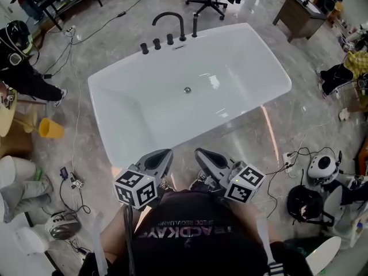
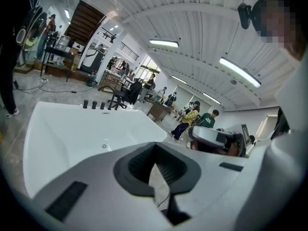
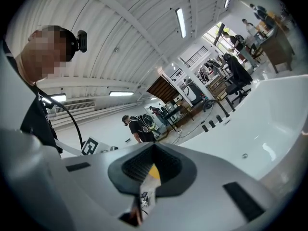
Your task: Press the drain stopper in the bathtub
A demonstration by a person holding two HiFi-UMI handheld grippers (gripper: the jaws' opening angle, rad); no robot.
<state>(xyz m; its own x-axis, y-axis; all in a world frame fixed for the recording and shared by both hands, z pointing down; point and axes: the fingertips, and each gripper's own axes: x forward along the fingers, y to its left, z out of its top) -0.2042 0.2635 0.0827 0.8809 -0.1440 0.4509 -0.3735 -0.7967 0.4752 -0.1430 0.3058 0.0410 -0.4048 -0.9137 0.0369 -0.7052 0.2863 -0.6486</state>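
The white bathtub (image 1: 121, 85) lies in front of me, with a small round chrome drain stopper (image 1: 187, 89) on its floor. The stopper also shows in the left gripper view (image 2: 104, 146) and the right gripper view (image 3: 244, 156). My left gripper (image 1: 167, 153) and right gripper (image 1: 199, 153) are held close to my chest, just over the tub's near rim and well short of the stopper. Both are shut with nothing in them, jaws meeting at the tips (image 2: 155, 146) (image 3: 154, 146).
A black arched faucet (image 1: 170, 20) and several black knobs (image 1: 156, 43) stand on the tub's far rim. A yellow cup (image 1: 50, 129), cables and a power strip (image 1: 288, 160) lie on the marble floor. Helmets (image 1: 322, 167) sit at the right; a person in black (image 1: 20, 68) sits at the left.
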